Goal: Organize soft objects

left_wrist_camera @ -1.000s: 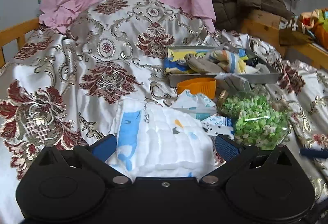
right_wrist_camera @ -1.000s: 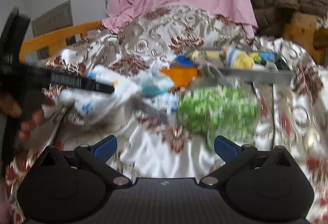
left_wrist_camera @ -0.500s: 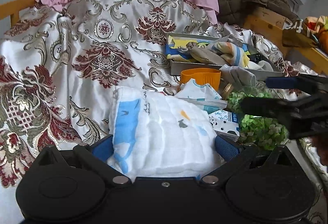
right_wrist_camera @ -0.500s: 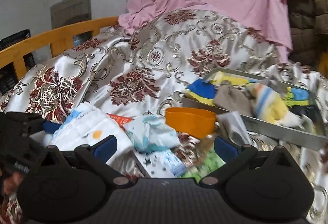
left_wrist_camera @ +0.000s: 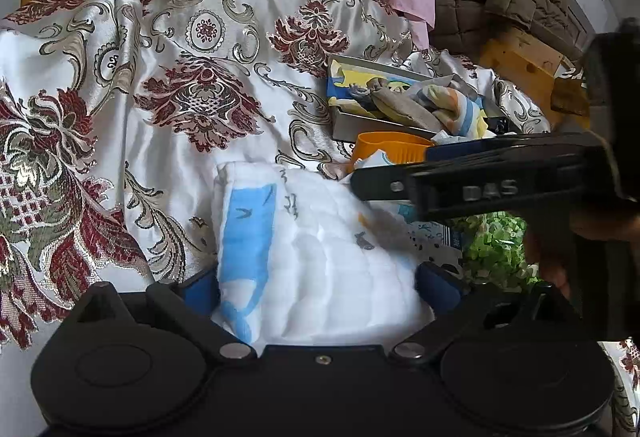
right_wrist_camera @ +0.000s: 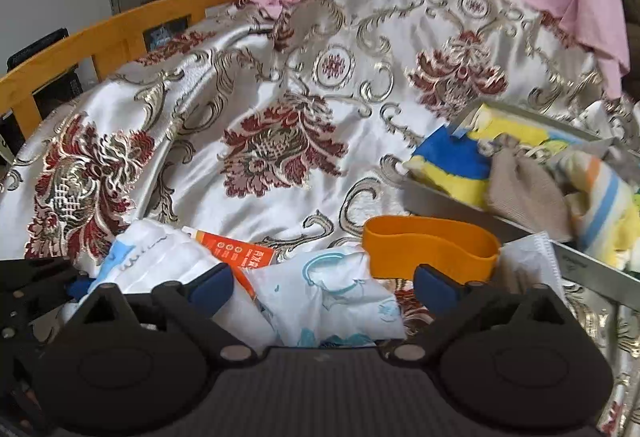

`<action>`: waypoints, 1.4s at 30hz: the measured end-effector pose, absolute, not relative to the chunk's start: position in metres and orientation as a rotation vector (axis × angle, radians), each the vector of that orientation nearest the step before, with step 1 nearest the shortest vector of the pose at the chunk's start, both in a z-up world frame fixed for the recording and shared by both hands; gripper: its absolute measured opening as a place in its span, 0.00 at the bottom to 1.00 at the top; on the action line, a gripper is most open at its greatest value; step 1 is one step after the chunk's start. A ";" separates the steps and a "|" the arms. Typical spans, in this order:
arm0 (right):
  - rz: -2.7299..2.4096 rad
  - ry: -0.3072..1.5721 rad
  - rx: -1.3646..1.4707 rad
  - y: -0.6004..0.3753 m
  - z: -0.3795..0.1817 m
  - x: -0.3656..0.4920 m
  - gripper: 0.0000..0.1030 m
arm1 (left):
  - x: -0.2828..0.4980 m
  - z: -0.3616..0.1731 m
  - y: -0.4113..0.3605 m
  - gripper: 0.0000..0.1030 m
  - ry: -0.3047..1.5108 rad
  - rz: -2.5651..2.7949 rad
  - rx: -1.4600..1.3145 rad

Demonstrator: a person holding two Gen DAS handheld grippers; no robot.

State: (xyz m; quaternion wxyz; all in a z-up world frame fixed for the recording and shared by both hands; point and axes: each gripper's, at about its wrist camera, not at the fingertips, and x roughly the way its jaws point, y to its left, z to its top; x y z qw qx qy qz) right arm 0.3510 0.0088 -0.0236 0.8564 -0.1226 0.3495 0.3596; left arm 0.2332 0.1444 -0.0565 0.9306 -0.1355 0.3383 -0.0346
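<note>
Because jaws closing at lower centre straddle two overlapping items, risk of pinching the folded white cloth (right_wrist_camera: 160, 261) edge along with the printed pouch (right_wrist_camera: 332, 297). Right gripper (right_wrist_camera: 322, 287): angled down, wide, nothing pressed. Left gripper (left_wrist_camera: 318, 283): lower centre, angled down, wide, pads flanking the cloth, contact unclear. Grey tray (right_wrist_camera: 452, 203) at right.
</note>
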 end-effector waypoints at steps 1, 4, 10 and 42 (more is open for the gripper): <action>0.760 0.751 -0.263 0.011 -0.026 0.353 0.94 | 0.233 -0.056 0.145 0.94 0.694 -0.072 -0.283; 0.773 0.780 -0.254 0.015 -0.031 0.359 0.91 | 0.234 -0.057 0.148 0.92 0.696 -0.069 -0.302; 0.766 0.817 -0.228 0.013 -0.032 0.363 0.84 | 0.235 -0.056 0.150 0.88 0.701 -0.073 -0.319; 0.654 0.792 -0.088 0.002 -0.034 0.347 0.65 | 0.237 -0.053 0.153 0.79 0.723 -0.066 -0.359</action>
